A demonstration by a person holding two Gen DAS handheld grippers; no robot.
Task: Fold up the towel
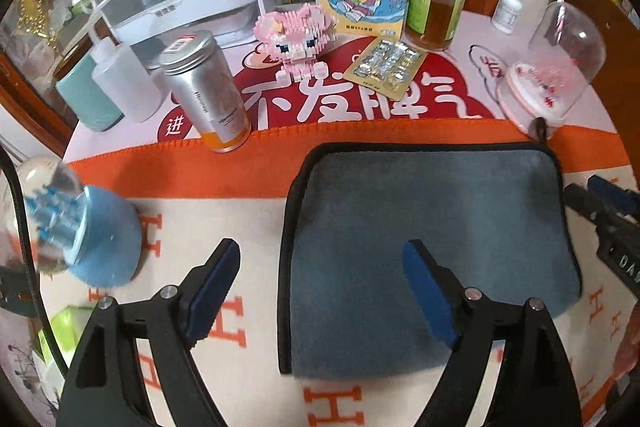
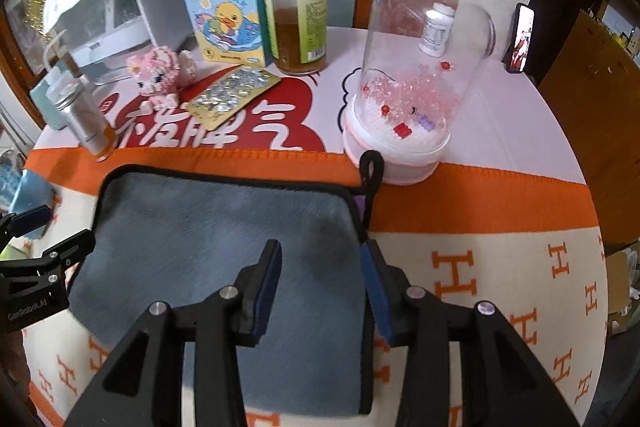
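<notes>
My left gripper [image 1: 320,291] and right gripper [image 2: 320,287] hung spread and empty over the grey black-edged plush towel [image 1: 432,247], lower centre; folded once, I judged; next fold needed an edge pinched

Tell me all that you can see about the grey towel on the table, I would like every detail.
The grey towel looks plush, like microfibre, with a black stitched edge and a black hanging loop at its far right corner. It lies flat on the orange and cream blanket, apparently already folded, since a layered edge shows on its right side. The loop lies against the base of the clear dome. Both grippers hover open above the towel; neither holds it.
</notes>
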